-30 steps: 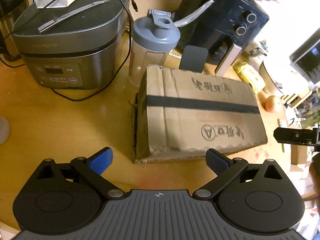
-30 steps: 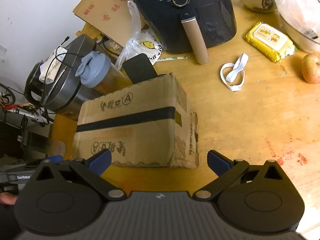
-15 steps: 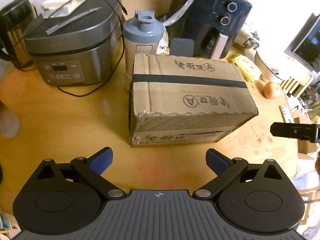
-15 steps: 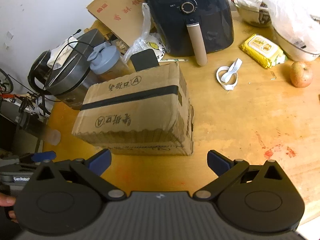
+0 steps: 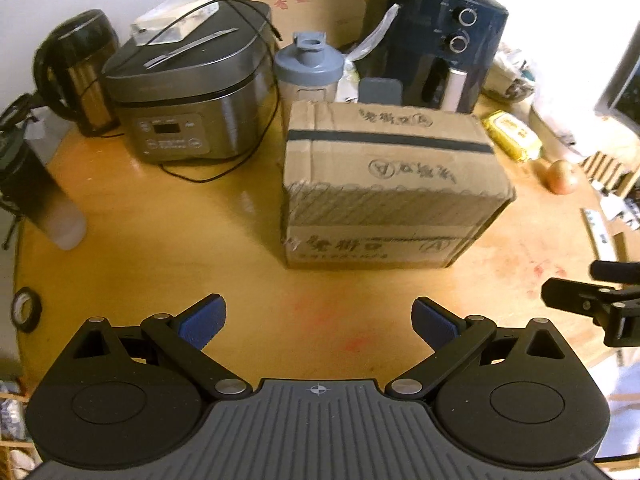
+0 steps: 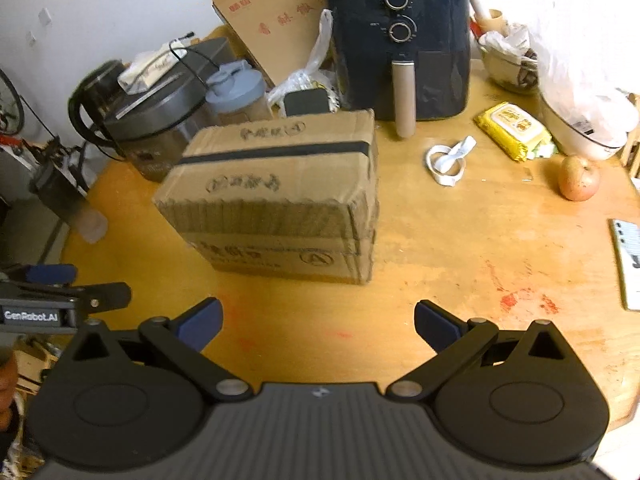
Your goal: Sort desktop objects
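A taped cardboard box (image 5: 388, 184) with black printing stands in the middle of the wooden table (image 5: 160, 248); it also shows in the right wrist view (image 6: 280, 200). My left gripper (image 5: 319, 320) is open and empty, a little in front of the box. My right gripper (image 6: 318, 322) is open and empty, in front of the box and to its right. Each gripper shows at the edge of the other's view.
Behind the box stand a rice cooker (image 5: 184, 92), a shaker bottle (image 5: 308, 68), a dark air fryer (image 6: 400, 40) and a kettle (image 5: 76, 68). A yellow wipes pack (image 6: 512, 130), a white strap (image 6: 448, 160) and an apple (image 6: 578, 178) lie at the right.
Both grippers have pulled back from the box and risen; the box looks farther off and more of the table shows. Both stay open.
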The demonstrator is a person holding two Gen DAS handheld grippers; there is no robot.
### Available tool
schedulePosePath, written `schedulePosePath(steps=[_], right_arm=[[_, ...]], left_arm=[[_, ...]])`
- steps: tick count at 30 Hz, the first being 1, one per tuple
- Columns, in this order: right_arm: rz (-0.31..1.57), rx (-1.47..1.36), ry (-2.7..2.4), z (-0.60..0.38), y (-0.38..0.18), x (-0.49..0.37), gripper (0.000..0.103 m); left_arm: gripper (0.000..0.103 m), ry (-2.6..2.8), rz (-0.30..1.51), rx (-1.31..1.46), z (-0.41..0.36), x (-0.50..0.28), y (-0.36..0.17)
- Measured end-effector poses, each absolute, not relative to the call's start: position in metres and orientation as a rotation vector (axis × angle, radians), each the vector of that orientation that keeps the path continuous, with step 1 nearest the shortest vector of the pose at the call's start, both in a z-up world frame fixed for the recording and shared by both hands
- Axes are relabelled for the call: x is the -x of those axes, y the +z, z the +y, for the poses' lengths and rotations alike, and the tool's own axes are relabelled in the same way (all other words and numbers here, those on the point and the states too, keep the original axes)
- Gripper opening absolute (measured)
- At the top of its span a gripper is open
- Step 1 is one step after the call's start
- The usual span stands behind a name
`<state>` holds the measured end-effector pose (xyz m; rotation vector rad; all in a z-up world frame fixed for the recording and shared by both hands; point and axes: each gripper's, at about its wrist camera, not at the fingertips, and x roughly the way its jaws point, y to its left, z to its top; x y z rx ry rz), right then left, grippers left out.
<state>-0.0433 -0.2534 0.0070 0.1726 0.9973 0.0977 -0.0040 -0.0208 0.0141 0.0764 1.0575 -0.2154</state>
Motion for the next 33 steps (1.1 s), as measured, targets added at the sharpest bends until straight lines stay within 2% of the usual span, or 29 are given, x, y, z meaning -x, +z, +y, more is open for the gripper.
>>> schedulePosePath(steps=[16, 33], right_arm=[[1.043, -0.086, 0.037, -0.244, -0.026, 0.08, 0.103], [1.051, -0.085, 0.033, -0.247, -0.027, 0.08, 0.103]], left_arm=[[0.102, -0.181, 1.072, -0.115, -0.04, 0.047, -0.011], [0.102, -0.177, 1.073, -0.098, -0.042, 0.047, -0.011]])
